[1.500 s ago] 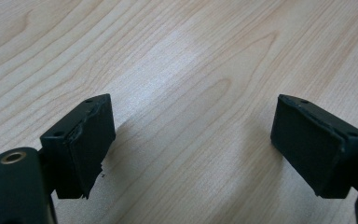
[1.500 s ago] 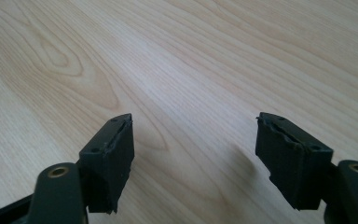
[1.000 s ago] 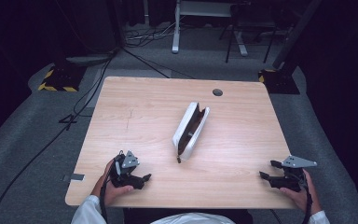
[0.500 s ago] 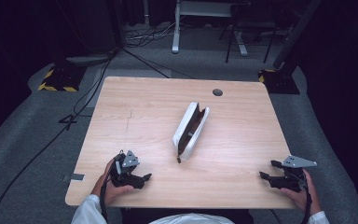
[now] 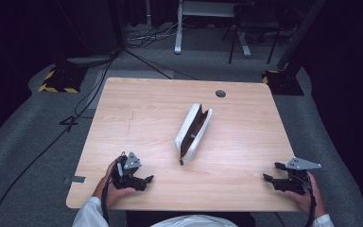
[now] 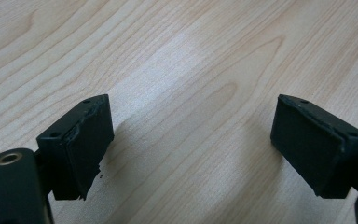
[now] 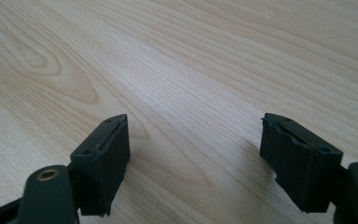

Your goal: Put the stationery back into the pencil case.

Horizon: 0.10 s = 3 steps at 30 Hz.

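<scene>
**Both tongs parked empty, case waiting mid-table**

We have the white case (image 5: 194, 134) lying in the middle of the table (image 5: 137, 109), long axis running diagonally from near-centre up toward the far right. It sits on its edge with the opening facing up, dark lining visible between the two white shells, and a small dark tab, probably a zip pull, at its near end. Our read: it is placed centrally so that either hand can get to it.

Left tongs (image 5: 147, 179) rest near the near-left edge of the table, right tongs (image 5: 268, 178) near the near-right corner. Both are well apart from the case, nothing touching it.

Left gripper view: the left tongs (image 6: 191, 144) are spread wide, bare wood grain between the pads, nothing pinched. Right gripper view: same for the right tongs (image 7: 193, 154), spread, with table surface alone in the gap.

Why held so, as we judge it: low, tips angled in toward the middle and gaping is a ready stance. Wide gap suits the case, which is broader than a single shell wall, so we can either straddle a shell or pinch the pull tab.

Likely plan: one side steadies the body, the other works the tab. Risk: the case stands on a narrow edge and may tip when nudged.
</scene>
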Tool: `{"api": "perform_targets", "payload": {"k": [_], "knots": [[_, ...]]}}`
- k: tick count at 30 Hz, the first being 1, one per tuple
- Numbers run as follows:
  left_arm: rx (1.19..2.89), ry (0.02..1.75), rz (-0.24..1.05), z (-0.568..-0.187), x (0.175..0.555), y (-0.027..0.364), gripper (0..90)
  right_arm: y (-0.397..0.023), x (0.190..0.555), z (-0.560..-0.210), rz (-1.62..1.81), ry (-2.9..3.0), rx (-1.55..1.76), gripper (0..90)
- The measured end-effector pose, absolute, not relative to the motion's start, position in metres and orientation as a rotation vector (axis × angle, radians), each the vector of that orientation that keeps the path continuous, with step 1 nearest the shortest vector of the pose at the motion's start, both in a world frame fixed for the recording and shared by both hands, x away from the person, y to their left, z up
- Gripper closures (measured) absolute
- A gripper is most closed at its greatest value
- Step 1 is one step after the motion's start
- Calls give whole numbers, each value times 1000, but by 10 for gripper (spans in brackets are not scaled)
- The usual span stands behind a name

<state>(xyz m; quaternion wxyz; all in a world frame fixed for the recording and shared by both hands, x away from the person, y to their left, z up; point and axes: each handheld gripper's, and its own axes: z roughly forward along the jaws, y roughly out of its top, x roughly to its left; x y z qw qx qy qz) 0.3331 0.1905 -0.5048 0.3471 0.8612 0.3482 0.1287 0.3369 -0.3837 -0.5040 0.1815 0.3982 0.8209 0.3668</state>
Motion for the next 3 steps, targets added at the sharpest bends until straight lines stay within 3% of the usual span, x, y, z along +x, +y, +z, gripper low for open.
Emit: {"api": "perform_targets", "payload": {"k": [3], "knots": [[2230, 910, 337, -505, 334, 190, 135, -384, 337, -504, 1035, 2317, 1125, 245]]}}
